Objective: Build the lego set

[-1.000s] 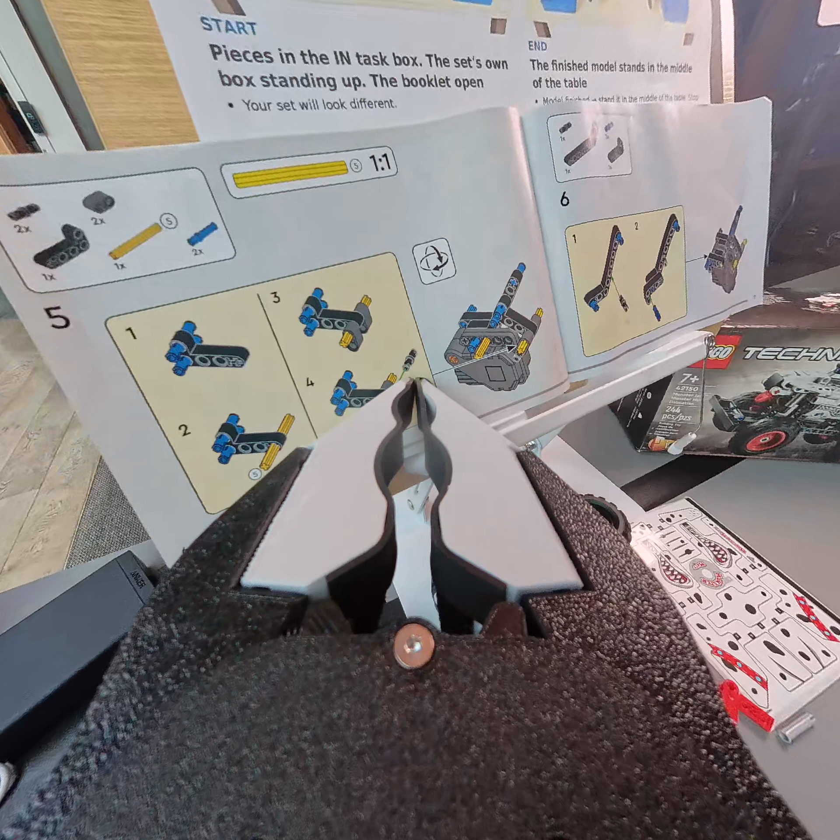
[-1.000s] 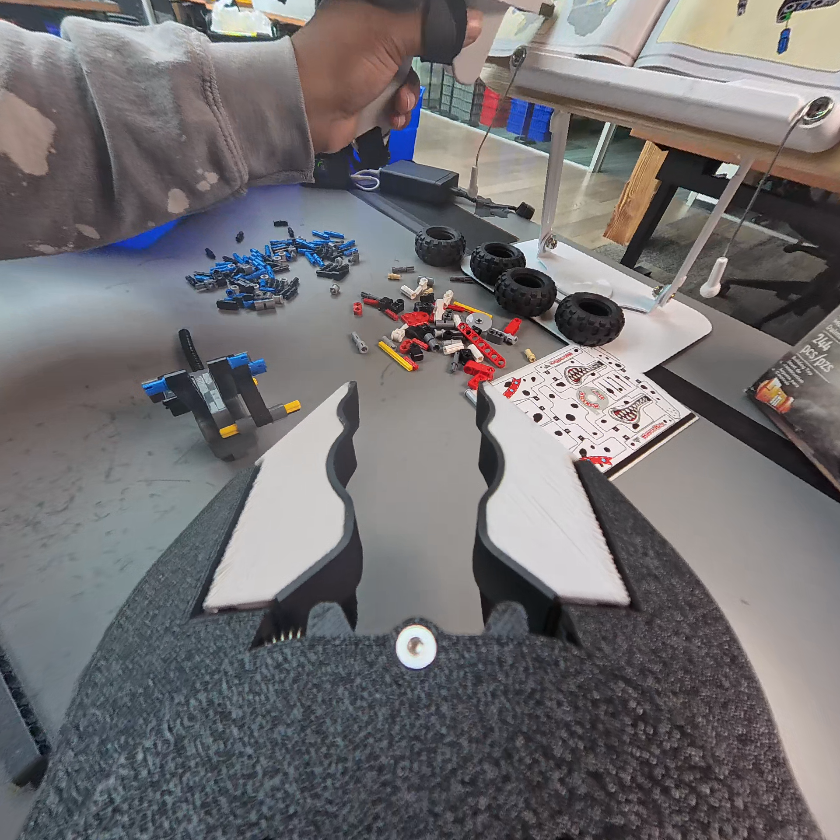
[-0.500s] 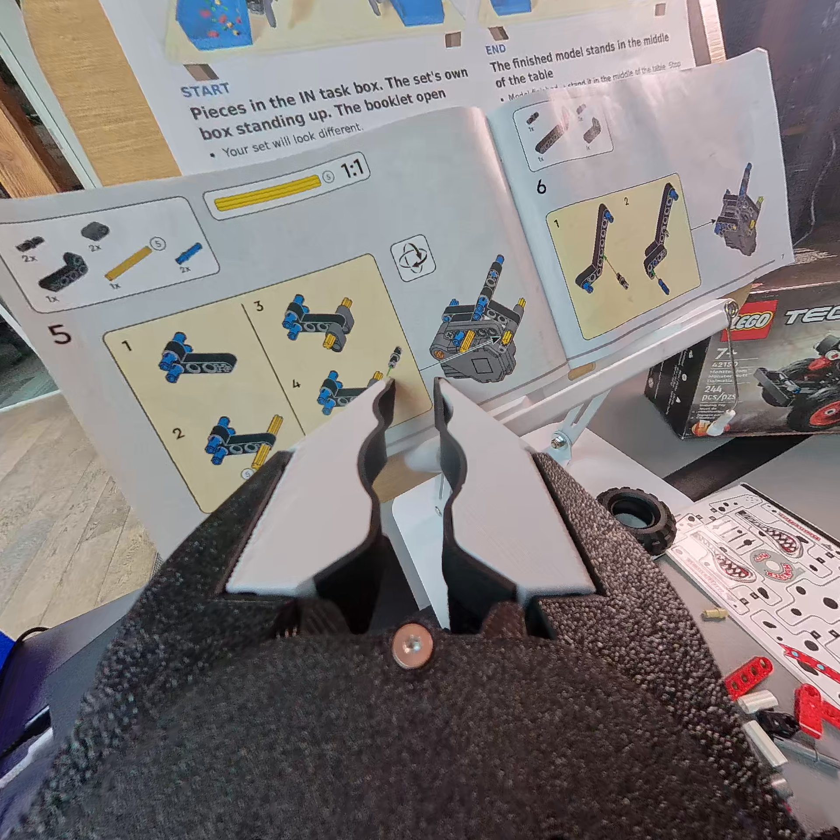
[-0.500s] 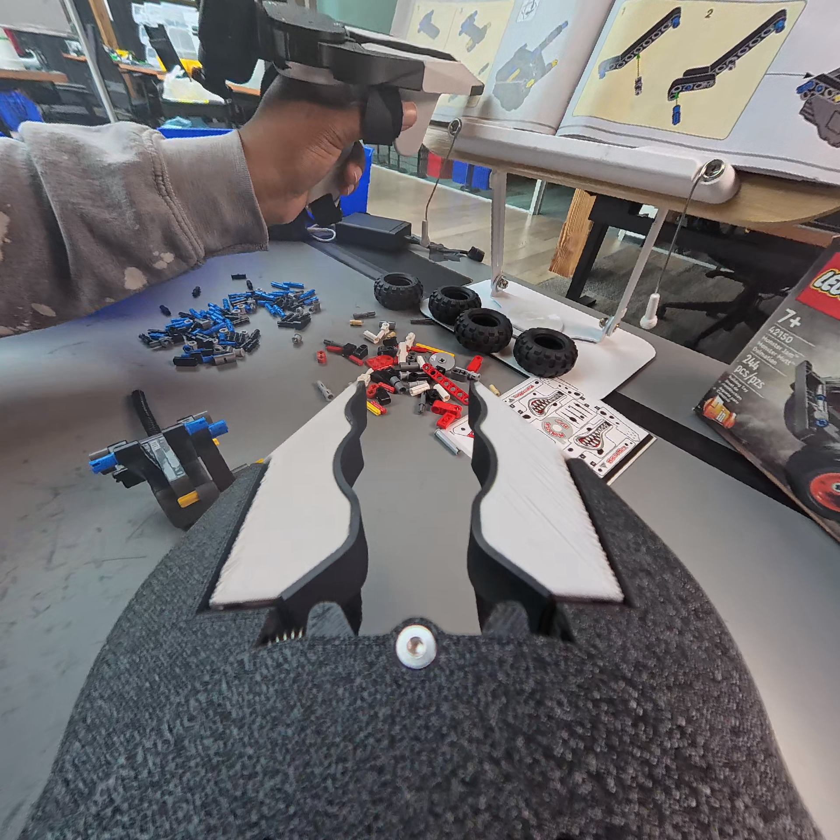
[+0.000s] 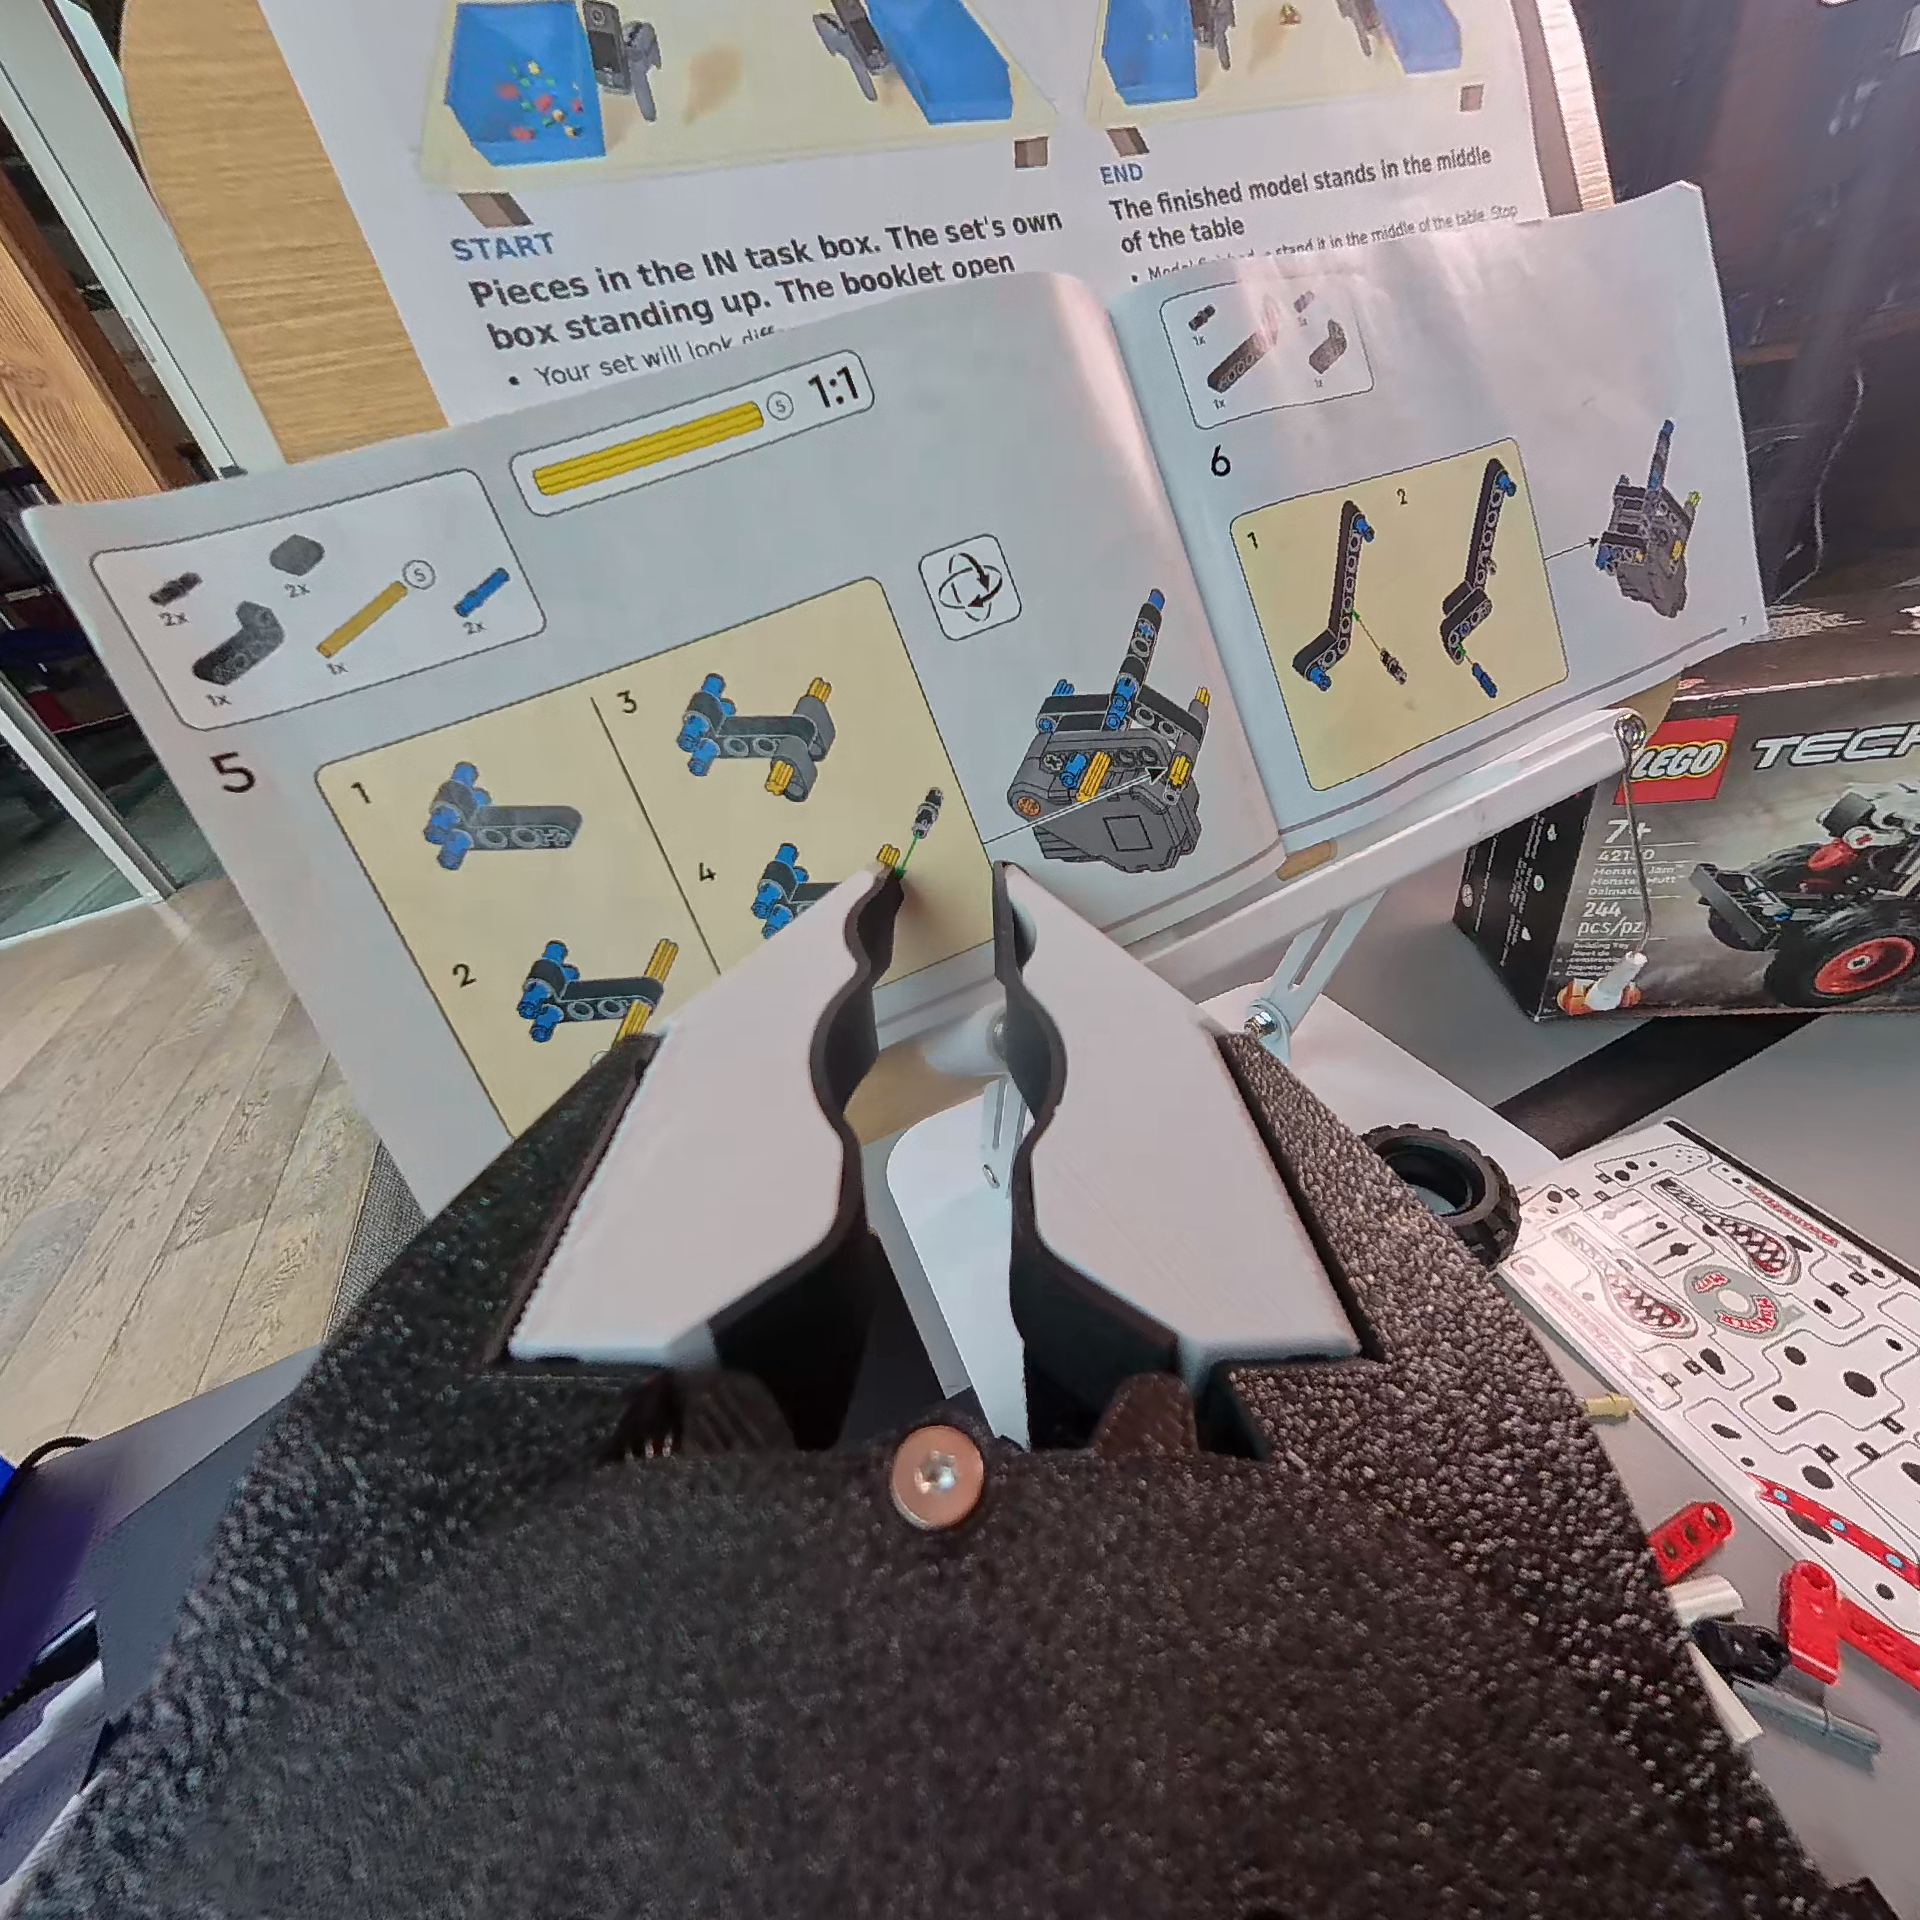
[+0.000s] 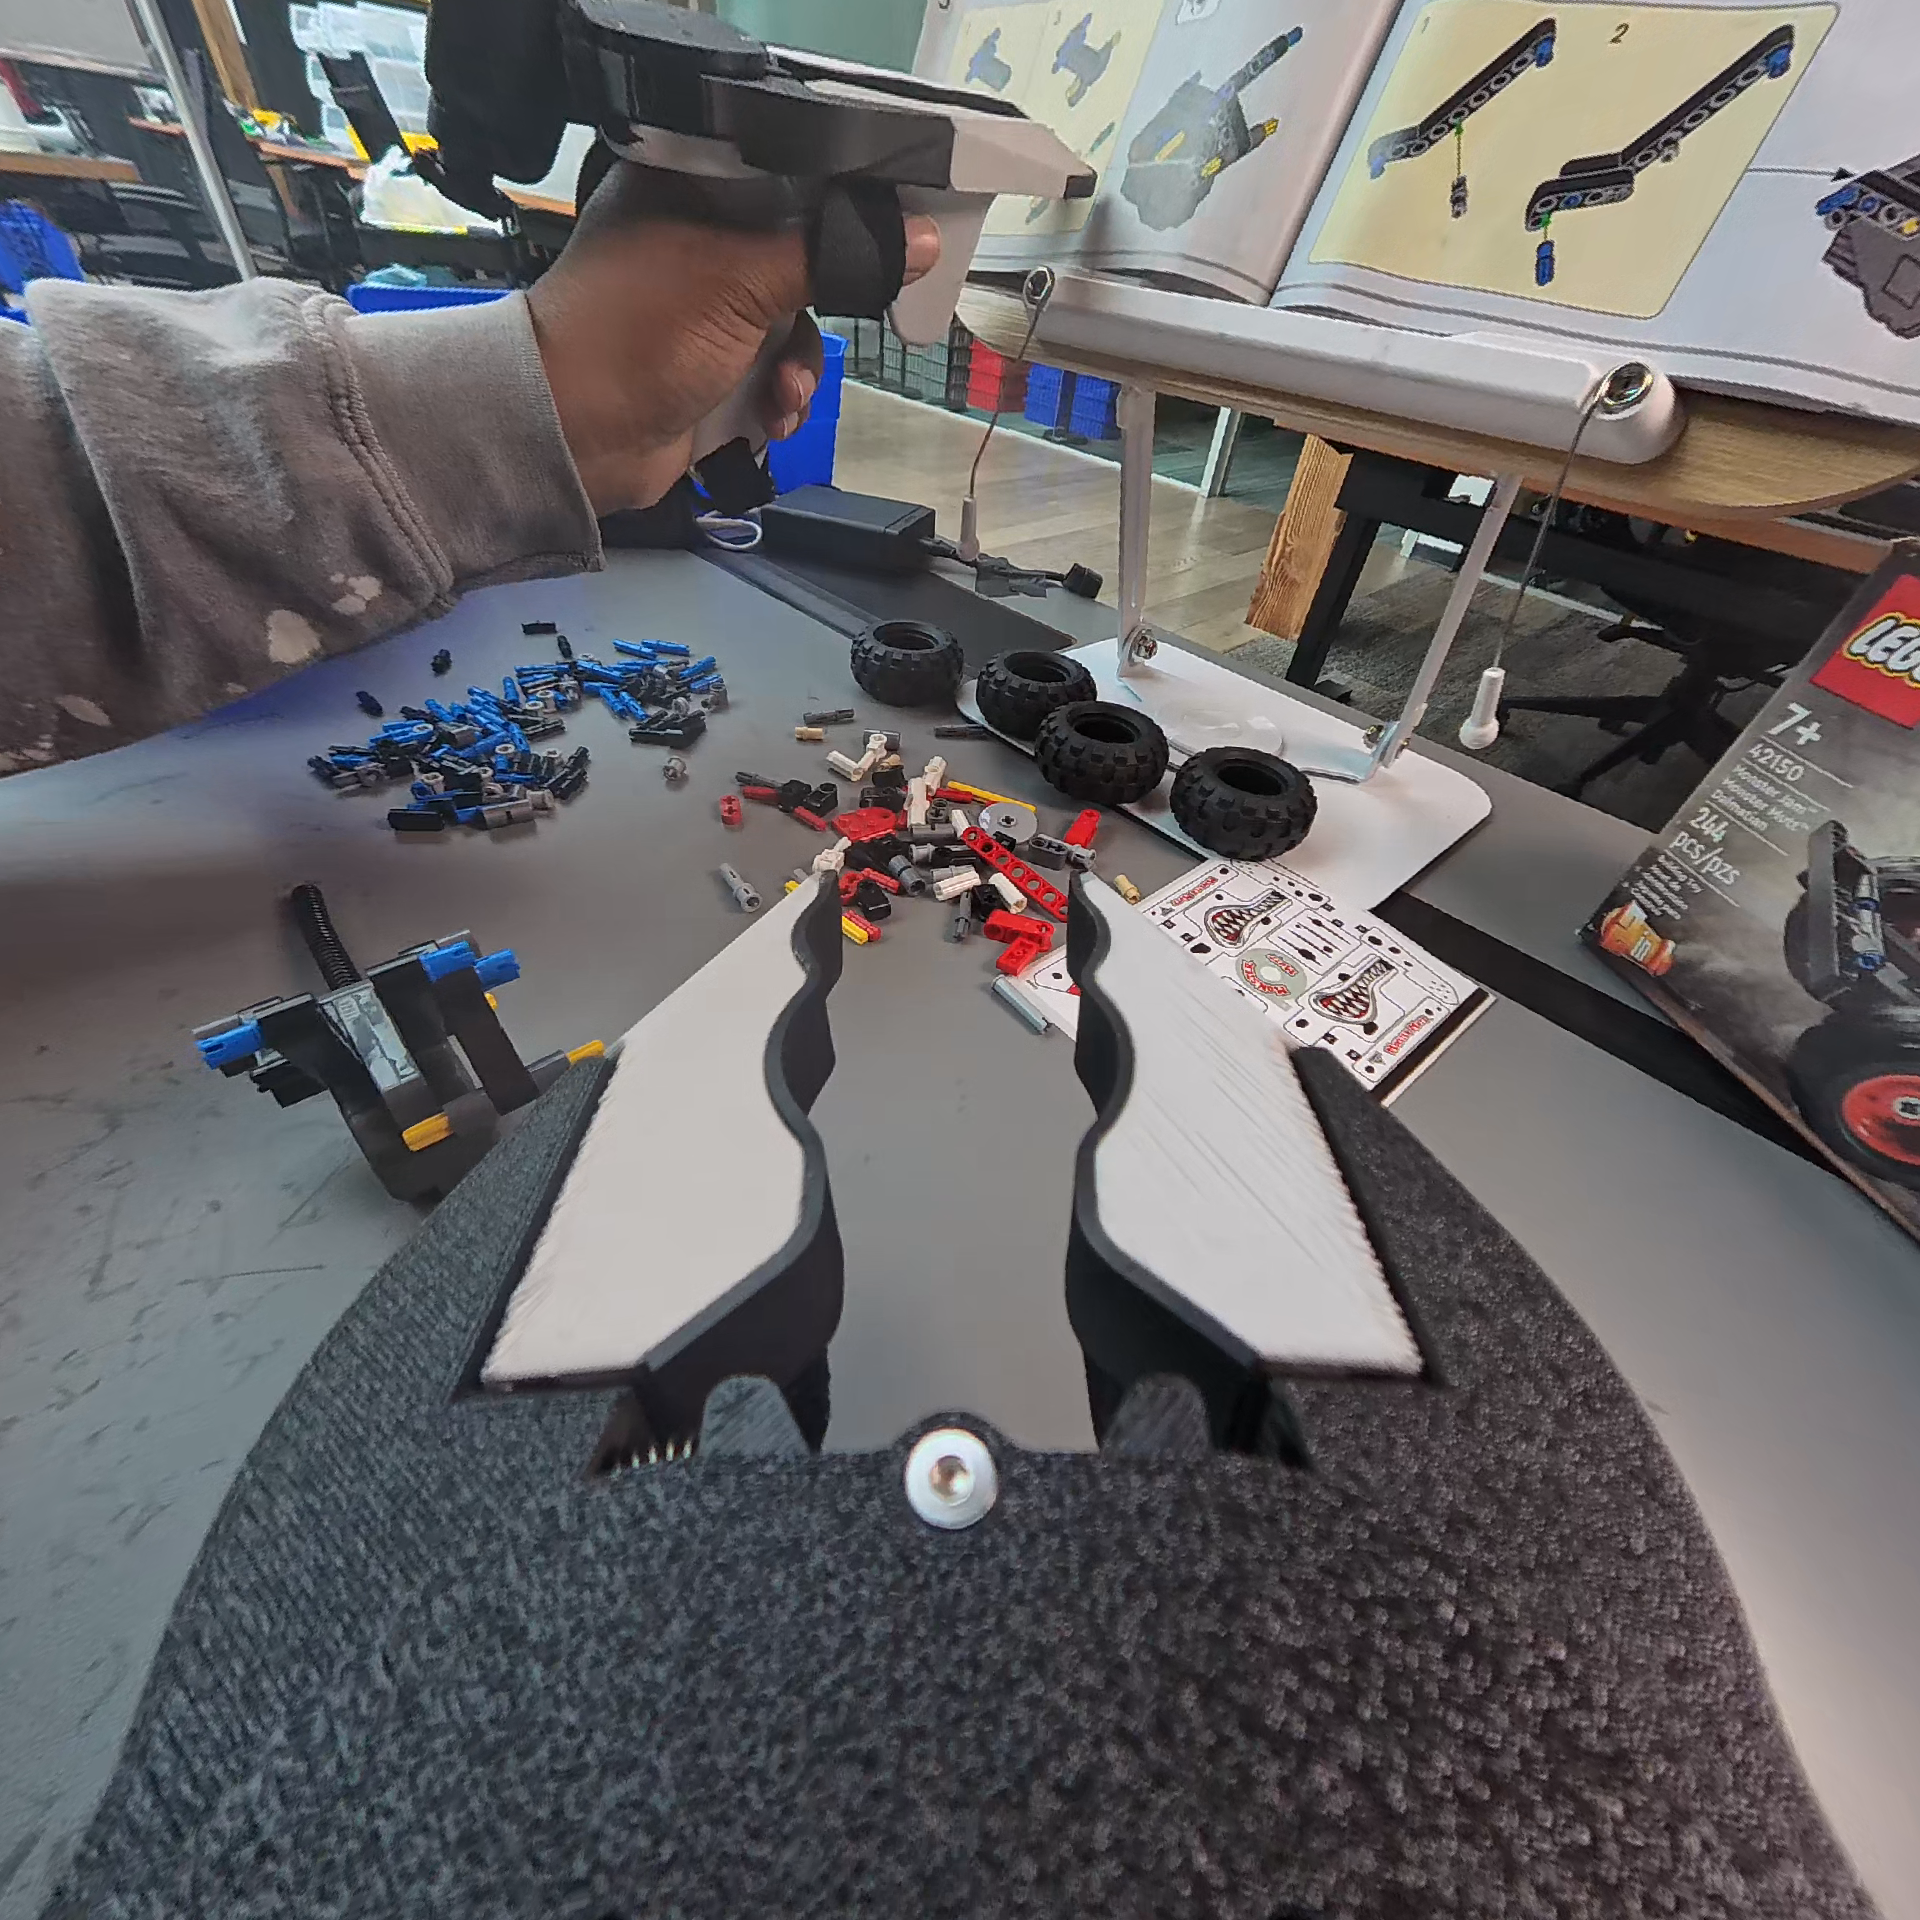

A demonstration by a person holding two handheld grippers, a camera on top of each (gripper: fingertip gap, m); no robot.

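Above the table [image 6: 260, 1299], both grippers empty
Left gripper [image 5: 940, 883] raised level toward the booklet [image 5: 727, 540], narrowly parted; right gripper [image 6: 951, 894] angled low, wide.

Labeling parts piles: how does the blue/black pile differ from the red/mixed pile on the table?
The blue/black pile is mostly small blue and black pins; the red/mixed pile adds red, white, grey and yellow pieces, including a long red beam. The blue/black pile lies farther left, below the person's sleeve; the red/mixed pile sits by the tyres and sticker sheet. Both lie loose and untouched.
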